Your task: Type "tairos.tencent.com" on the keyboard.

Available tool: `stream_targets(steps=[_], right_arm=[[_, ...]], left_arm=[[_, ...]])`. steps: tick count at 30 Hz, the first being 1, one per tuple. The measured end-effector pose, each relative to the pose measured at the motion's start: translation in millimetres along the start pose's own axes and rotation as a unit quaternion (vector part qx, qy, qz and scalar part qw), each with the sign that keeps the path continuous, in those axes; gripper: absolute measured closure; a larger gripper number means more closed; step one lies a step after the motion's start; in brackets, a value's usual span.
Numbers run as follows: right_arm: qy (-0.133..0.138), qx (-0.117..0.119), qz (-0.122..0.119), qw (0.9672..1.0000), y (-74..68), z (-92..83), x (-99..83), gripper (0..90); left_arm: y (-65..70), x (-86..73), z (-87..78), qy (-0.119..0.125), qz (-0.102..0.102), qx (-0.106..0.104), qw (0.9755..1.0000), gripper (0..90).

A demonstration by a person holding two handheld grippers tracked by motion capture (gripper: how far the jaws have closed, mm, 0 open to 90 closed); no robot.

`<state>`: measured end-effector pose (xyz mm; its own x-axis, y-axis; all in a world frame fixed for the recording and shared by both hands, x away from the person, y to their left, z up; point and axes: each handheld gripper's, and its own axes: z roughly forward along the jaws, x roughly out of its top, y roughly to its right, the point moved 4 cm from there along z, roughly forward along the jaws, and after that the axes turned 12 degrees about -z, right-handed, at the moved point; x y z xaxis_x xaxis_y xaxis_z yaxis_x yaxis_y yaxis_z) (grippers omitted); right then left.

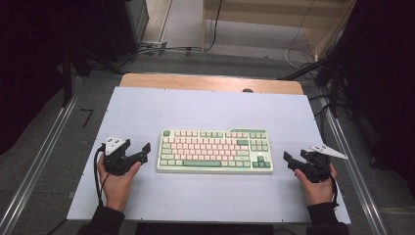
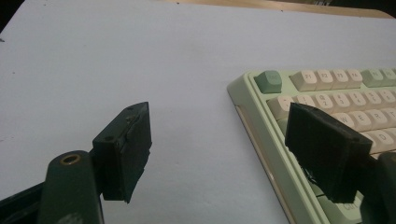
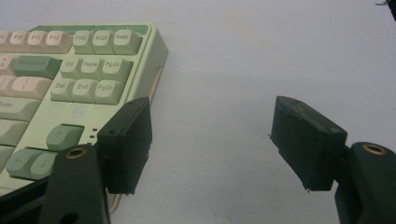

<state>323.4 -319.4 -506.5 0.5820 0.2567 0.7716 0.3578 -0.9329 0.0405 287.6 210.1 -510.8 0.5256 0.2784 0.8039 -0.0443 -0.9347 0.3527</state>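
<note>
1. Spanning most of the high view, a pale sheet (image 1: 205, 196) covering the table (image 1: 210, 82), with a strip of bare wood exposed along the far edge.
2. Lying across the middle of that sheet, a green and pink keyboard (image 1: 214, 151), long side parallel to the near edge, flat, nothing on top of it.
3. Resting on the sheet just off the keyboard's left end, the left gripper (image 1: 142, 152), held in the person's left hand (image 1: 116, 183), tips turned toward the keyboard, apart from it.
4. Seen along its own jaws, left gripper (image 2: 217, 149) standing wide apart and empty; one jaw over bare sheet, the other in front of the keyboard's (image 2: 322, 116) near left corner, over the first key rows; contact with the case impossible to tell.
5. Resting off the keyboard's right end, the right gripper (image 1: 292, 160), held in the right hand (image 1: 318, 188), a little farther from the case than its partner.
6. Seen along its own jaws, right gripper (image 3: 217, 140) spread as wide as can be and holding nothing; one jaw in front of the keyboard's (image 3: 79, 79) right edge near the arrow keys, the other over bare sheet.
7. Leaving open room: broad bare sheet beyond the keyboard, a band before it toward the near edge, narrower margins outside each hand.
</note>
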Motion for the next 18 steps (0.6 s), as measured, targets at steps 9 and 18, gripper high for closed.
stream_targets(steps=[9,18], right_arm=[[0.001,0.008,-0.005,1.0000,-6.7,0.5,2.1,28.0],[0.006,0.024,-0.017,0.9996,-17.4,2.3,6.8,32.1]], left_arm=[[2.9,0.1,-1.3,0.004,0.003,-0.002,1.0000,25.2],[11.1,-0.7,-1.1,0.006,0.014,-0.013,0.9998,30.1]])
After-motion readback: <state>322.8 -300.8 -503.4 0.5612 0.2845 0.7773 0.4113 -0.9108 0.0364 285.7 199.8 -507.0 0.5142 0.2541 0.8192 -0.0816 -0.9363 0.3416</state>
